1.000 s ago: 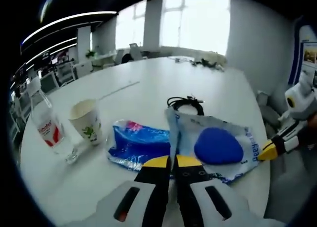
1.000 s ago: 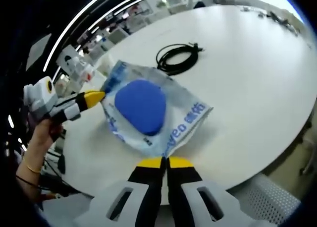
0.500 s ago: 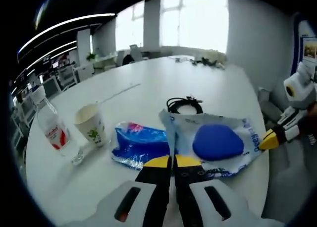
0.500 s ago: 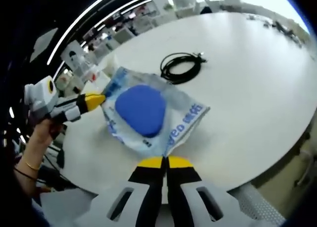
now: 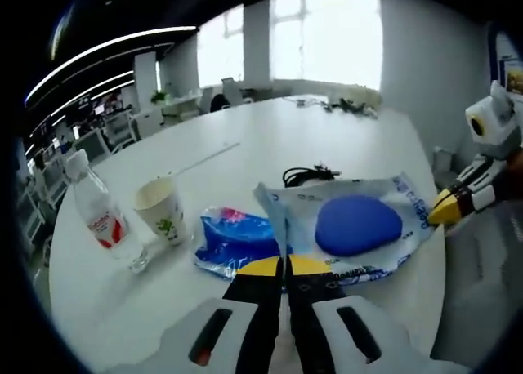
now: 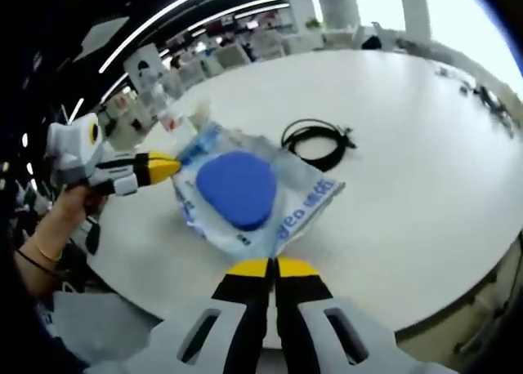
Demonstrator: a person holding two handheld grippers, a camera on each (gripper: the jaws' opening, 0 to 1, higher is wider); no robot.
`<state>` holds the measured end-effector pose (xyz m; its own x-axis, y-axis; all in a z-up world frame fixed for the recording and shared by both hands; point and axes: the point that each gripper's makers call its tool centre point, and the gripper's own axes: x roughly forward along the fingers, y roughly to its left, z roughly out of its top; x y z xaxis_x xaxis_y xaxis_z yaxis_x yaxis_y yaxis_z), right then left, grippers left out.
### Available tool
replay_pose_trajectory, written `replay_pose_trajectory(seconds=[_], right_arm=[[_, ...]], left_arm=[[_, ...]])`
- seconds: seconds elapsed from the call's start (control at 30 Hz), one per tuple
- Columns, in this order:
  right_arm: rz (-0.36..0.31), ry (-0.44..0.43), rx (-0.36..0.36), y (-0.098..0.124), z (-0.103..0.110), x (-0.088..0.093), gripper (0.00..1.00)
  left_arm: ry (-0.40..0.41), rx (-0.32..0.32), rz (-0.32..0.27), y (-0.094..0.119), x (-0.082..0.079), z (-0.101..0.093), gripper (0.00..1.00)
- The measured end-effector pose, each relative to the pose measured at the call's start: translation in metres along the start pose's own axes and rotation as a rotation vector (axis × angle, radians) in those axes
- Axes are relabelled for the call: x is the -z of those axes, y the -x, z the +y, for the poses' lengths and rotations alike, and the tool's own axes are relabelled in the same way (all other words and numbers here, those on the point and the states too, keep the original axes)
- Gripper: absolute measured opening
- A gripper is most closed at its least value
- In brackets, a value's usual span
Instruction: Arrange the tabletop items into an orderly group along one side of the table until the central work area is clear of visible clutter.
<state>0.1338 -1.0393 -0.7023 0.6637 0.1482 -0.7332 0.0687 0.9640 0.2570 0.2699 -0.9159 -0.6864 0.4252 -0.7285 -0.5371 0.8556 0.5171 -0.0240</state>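
White round table (image 5: 270, 137) stands in a bright office with big windows behind. On it lies a clear bag (image 5: 343, 227) with a blue pad (image 5: 358, 224) inside. The left gripper (image 5: 283, 267) has its jaws pressed together on one edge of this bag; the right gripper (image 6: 274, 269) has its jaws closed too, on the opposite edge. The left gripper view also shows a blue packet (image 5: 237, 242), a paper cup (image 5: 161, 211) and a water bottle (image 5: 102, 219) beside it. A coiled black cable (image 6: 317, 141) lies just behind the bag.
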Motion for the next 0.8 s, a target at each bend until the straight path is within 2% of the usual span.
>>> replay_pose_trajectory(seconds=[0.47, 0.57, 0.67, 0.77, 0.8], right_arm=[[-0.019, 0.049, 0.002, -0.003, -0.018, -0.032, 0.0], [-0.04, 0.078, 0.004, -0.004, -0.023, -0.046, 0.0], [-0.057, 0.099, -0.006, -0.006, -0.025, -0.057, 0.0], [-0.069, 0.128, -0.024, -0.01, -0.026, -0.071, 0.0], [-0.068, 0.142, -0.035, -0.012, -0.026, -0.075, 0.0]], left_arm=[[0.035, -0.009, -0.003, 0.003, -0.004, -0.002, 0.01], [0.08, -0.012, -0.034, 0.002, -0.01, 0.0, 0.01], [0.083, -0.02, -0.046, 0.002, -0.014, 0.003, 0.01], [0.132, -0.053, -0.069, 0.001, -0.022, 0.01, 0.01], [0.122, -0.054, -0.071, 0.001, -0.024, 0.012, 0.01]])
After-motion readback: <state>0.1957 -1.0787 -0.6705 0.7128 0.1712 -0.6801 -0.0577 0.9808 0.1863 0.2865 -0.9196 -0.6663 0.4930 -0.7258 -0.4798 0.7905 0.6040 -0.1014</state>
